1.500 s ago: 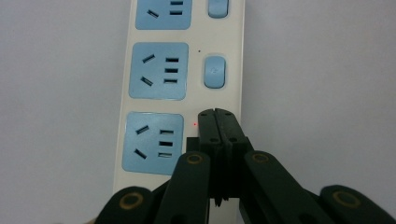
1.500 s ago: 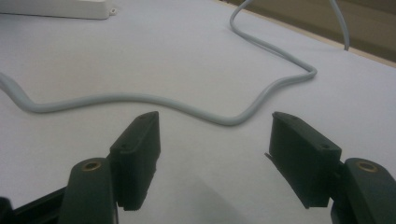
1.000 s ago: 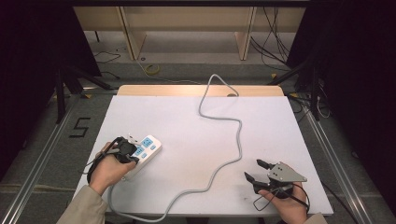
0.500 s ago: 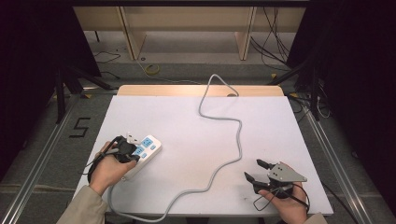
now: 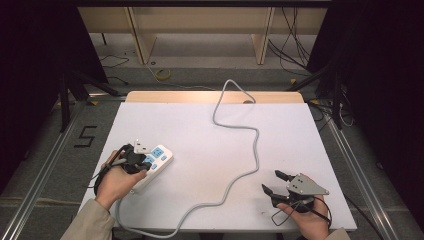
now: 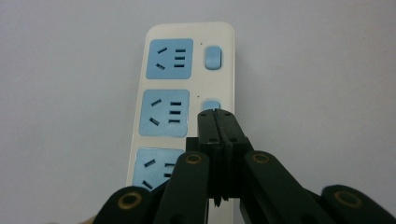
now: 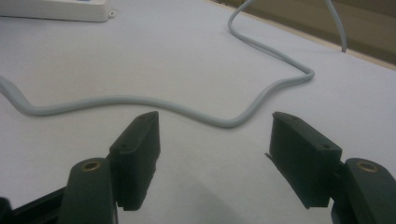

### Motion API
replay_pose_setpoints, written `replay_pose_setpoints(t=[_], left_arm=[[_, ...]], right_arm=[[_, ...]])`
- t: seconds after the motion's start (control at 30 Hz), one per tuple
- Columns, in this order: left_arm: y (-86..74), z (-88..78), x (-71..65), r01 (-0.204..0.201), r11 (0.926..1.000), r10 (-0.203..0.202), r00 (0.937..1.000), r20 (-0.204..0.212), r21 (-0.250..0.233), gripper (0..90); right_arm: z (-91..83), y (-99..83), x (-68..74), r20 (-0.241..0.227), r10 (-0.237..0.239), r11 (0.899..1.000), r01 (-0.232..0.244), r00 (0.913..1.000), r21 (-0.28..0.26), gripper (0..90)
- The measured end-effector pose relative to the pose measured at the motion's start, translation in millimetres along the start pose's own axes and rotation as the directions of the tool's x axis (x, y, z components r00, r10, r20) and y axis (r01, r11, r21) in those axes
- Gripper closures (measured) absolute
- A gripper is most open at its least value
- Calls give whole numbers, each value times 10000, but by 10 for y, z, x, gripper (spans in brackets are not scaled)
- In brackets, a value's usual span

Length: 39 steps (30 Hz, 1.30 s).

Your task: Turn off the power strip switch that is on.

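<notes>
Operator: White surface (image 5: pixel 300 135) carries the power strip (image 5: pixel 152 162) at lower left of the high view. Status?

Technician: Left gripper (image 6: pixel 218 116), jaws clenched, tips over the middle switch (image 6: pixel 211 105). Press straight down, centred. Right gripper (image 7: pixel 212 154) released, empty, near the cord (image 7: pixel 140 100).

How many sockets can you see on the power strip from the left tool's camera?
3 on the power strip: the far socket, the middle socket, and the near socket, partly covered by the shut left tool. More may be hidden below the tool.
</notes>
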<state>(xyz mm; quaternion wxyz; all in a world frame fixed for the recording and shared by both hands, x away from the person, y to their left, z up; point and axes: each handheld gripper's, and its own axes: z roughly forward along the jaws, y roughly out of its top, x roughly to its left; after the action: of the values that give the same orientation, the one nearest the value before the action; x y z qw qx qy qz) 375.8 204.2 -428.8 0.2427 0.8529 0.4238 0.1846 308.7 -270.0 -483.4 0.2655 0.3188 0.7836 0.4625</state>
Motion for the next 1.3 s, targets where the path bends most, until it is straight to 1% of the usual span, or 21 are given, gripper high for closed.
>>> replay_pose_setpoints(t=[0.2, 0.33, 0.4, 0.57, 0.63, 0.77, 1.0, 1.03, 1.1, 1.17, 1.27, 1.3], left_arm=[[19, -22, -25, -91, 9991, 94, 9999, 61, -405, 865], [26, -29, -38, -168, 9990, 179, 9995, 244, -421, 846], [28, -26, -47, -216, 9989, 226, 9994, 253, -424, 823], [43, -38, -75, -257, 9972, 279, 9991, 306, -703, 785], [53, -46, -94, -327, 9945, 365, 9986, 370, -997, 771], [68, -52, -121, -325, 9883, 423, 9971, 629, -1489, 740], [74, -75, -131, -226, 9790, 445, 9936, 1043, -2025, 689], [74, -73, -134, -209, 9768, 452, 9929, 1101, -2132, 677], [74, -69, -141, -285, 9727, 581, 9908, 1226, -2302, 652], [74, -61, -154, -309, 9708, 646, 9887, 1353, -2377, 628], [79, -40, -185, -252, 9662, 663, 9861, 1525, -2567, 592], [81, -34, -196, -166, 9647, 606, 9852, 1600, -2630, 584]], right_arm=[[1, -1, 0, 10, 3, 10000, -3, 10000, -16, 344], [1, 0, -1, -9, -4, 10000, 4, 10000, 0, 343], [3, -1, 0, -3, -2, 10000, 2, 10000, -14, 343], [3, -1, -1, -4, -4, 10000, 4, 10000, -17, 342], [4, -1, -1, 0, -6, 10000, 6, 10000, -14, 342], [3, -1, 0, -5, -6, 10000, 6, 10000, -12, 341], [1, -1, 0, -3, -11, 10000, 11, 10000, -17, 341], [0, -1, 0, -3, -13, 10000, 13, 10000, -17, 341], [0, 0, 0, -2, -13, 10000, 13, 10000, -24, 341], [0, 0, 0, -2, -12, 10000, 12, 10000, -23, 341], [0, 0, 0, -3, -25, 10000, 25, 10000, -35, 340], [0, 1, 1, -2, -18, 10000, 18, 10000, -34, 341]])
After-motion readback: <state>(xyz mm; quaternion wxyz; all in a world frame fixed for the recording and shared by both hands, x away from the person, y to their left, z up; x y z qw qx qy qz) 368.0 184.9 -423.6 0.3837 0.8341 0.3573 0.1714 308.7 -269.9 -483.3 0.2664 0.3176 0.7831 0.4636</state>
